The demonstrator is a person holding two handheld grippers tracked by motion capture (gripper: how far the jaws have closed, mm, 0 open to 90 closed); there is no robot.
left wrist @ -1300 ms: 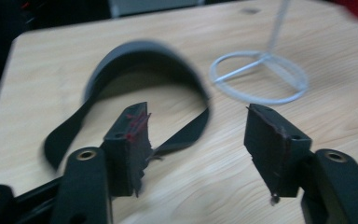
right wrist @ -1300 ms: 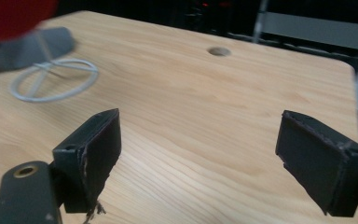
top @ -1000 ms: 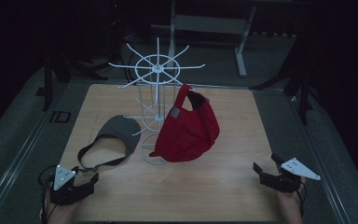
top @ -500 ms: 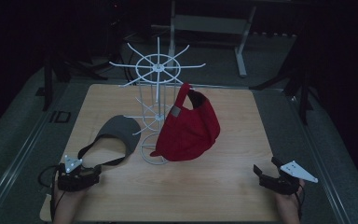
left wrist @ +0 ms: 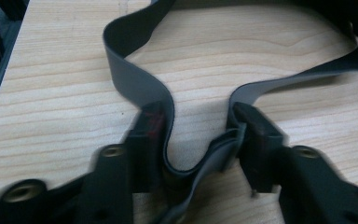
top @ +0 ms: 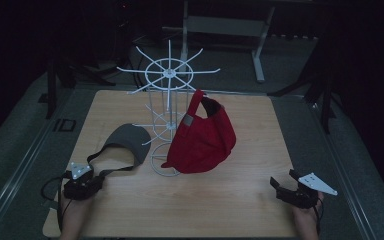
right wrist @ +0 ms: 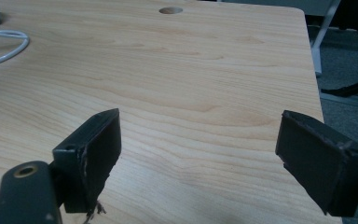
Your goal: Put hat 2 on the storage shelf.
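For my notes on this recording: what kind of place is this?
Probably a dim lab or test room, not a shop: one wooden table holds a white wire rack, a red cap and a grey visor.

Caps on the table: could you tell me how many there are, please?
2: a red cap hanging on the white wire rack, and a grey visor cap lying flat left of the rack's base.

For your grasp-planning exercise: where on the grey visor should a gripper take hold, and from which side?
Grip the strap of the grey visor, coming from the table's near edge: it loops thin and upright toward the left gripper, whose open jaws already flank a fold; the brim lies broad and flat.
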